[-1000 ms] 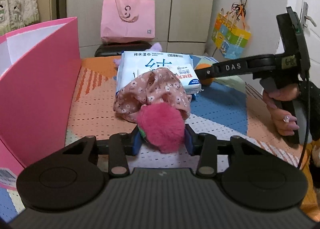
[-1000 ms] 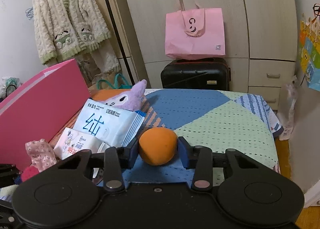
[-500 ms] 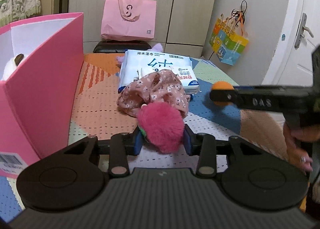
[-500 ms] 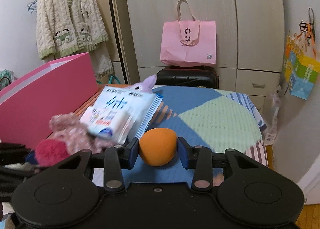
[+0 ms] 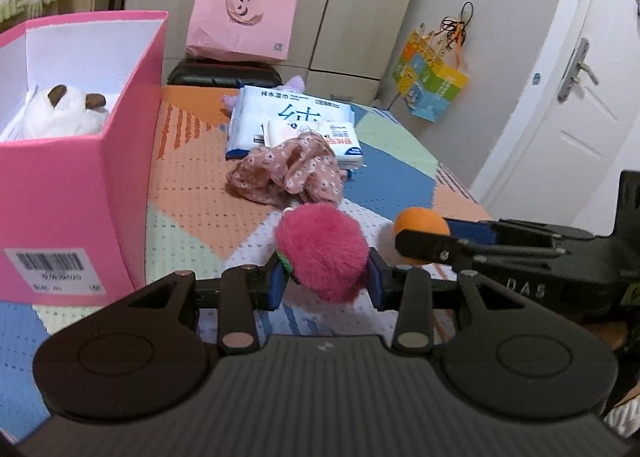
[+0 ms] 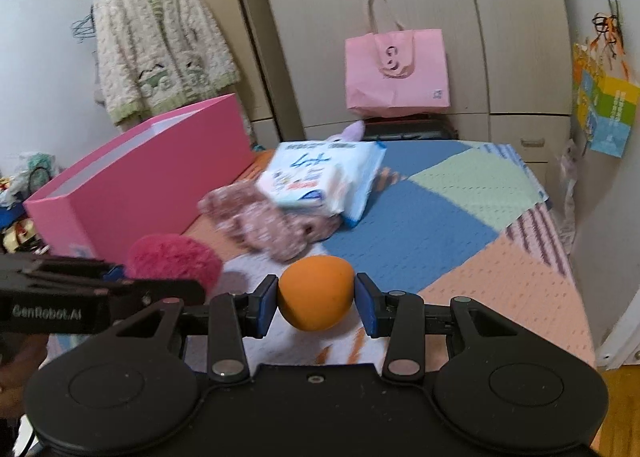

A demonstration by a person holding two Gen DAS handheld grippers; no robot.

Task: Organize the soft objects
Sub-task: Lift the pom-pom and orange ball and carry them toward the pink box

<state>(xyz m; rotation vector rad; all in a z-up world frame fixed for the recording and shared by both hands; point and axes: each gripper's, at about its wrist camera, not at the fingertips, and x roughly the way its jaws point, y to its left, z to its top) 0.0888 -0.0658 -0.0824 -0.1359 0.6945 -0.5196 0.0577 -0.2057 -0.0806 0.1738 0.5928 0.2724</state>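
My left gripper (image 5: 325, 281) is shut on a fluffy magenta pompom (image 5: 322, 251), held above the patterned mat. My right gripper (image 6: 316, 305) is shut on an orange ball (image 6: 316, 292); the ball also shows in the left wrist view (image 5: 420, 223), just right of the pompom. The pompom shows in the right wrist view (image 6: 174, 261) to the left of the ball. An open pink box (image 5: 88, 177) stands at the left with a white plush toy (image 5: 64, 117) inside. A floral pink cloth (image 5: 288, 173) lies mid-table.
Two packs of wet wipes (image 5: 296, 121) lie behind the cloth, with a purple plush (image 6: 352, 131) behind them. A pink tote bag (image 6: 396, 73) sits on a black suitcase by the wardrobe. A cardigan (image 6: 160, 53) hangs at the left. The table's right edge (image 6: 576, 297) is near a door.
Both grippers have lifted and pulled back from the table's middle. The right gripper with the ball has come close beside the left gripper. The inside of the pink box has come into view.
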